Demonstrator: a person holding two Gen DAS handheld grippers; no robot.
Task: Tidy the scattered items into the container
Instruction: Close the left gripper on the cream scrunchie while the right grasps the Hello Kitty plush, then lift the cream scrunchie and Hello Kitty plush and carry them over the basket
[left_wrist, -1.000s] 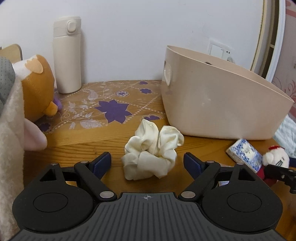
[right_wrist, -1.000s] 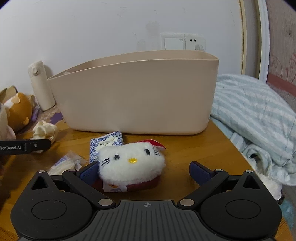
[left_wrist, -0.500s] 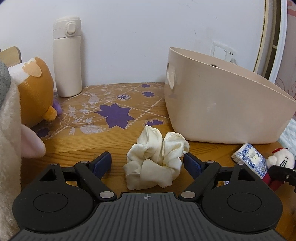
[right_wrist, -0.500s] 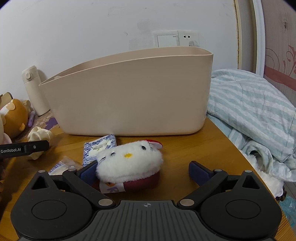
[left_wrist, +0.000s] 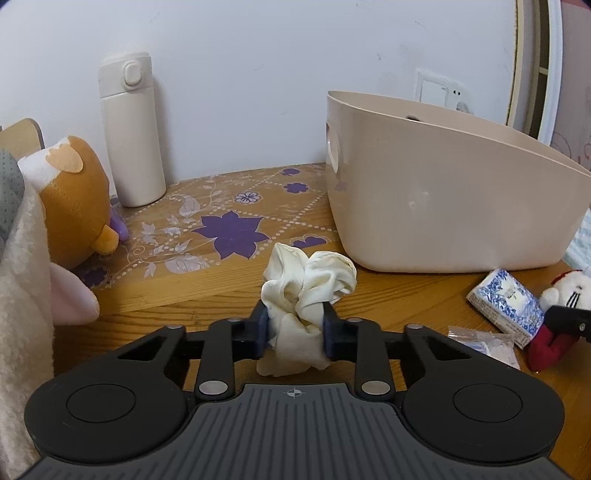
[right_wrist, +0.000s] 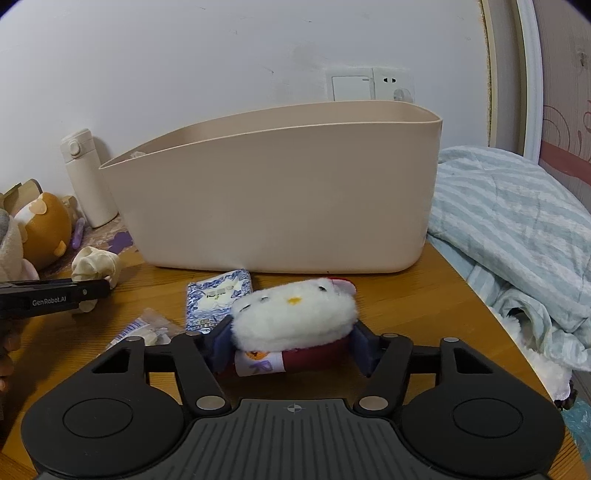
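in front of the beige plastic tub (right_wrist: 280, 192), the left gripper (left_wrist: 294, 328) was closing on a cream fabric scrunchie (left_wrist: 306, 291), the right gripper (right_wrist: 291, 343) on a white plush cat (right_wrist: 295, 314); either soft item might slip free when lifted.

Scrunchie (left_wrist: 308, 291) lies left of the container (left_wrist: 443, 206) (bottle (left_wrist: 131, 129) behind); tissue pack (left_wrist: 506, 306) lies before it.

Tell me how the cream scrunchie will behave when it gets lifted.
The scrunchie is bunched fabric, so it will probably sag and flop. It looks light. The left gripper is closing, its fingers already squashing it, so slipping seems unlikely.
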